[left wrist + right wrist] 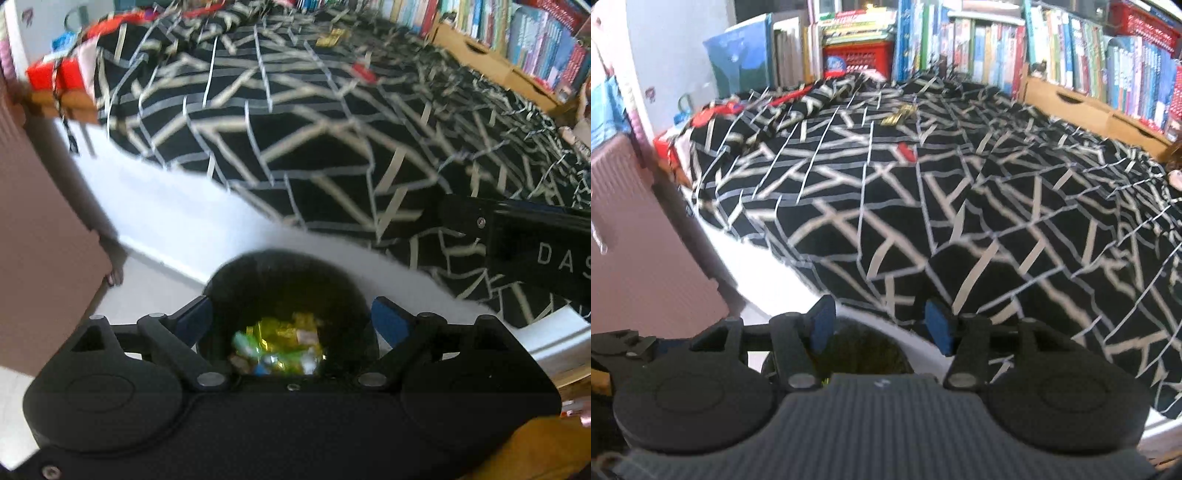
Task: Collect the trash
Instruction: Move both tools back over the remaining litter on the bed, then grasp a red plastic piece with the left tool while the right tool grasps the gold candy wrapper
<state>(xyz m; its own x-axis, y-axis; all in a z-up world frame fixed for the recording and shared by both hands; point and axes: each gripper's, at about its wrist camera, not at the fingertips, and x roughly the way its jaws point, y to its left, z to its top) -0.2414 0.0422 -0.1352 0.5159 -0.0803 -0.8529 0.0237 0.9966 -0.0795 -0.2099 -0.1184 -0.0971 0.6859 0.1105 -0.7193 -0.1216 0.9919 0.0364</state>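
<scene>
Both grippers hung above the black bin by the side of the bed. The left gripper was spread wide, nothing between its blue pads, and straight beneath it the bin showed a heap of crumpled wrappers, gold, green and white. The right gripper was released too, empty, with the bin's dark mouth just under its fingers. Out on the black-and-white bedspread two bits lay well apart from the bin: a gold wrapper far back, and a small red scrap nearer the middle. Bookshelves lined the far wall.
</scene>
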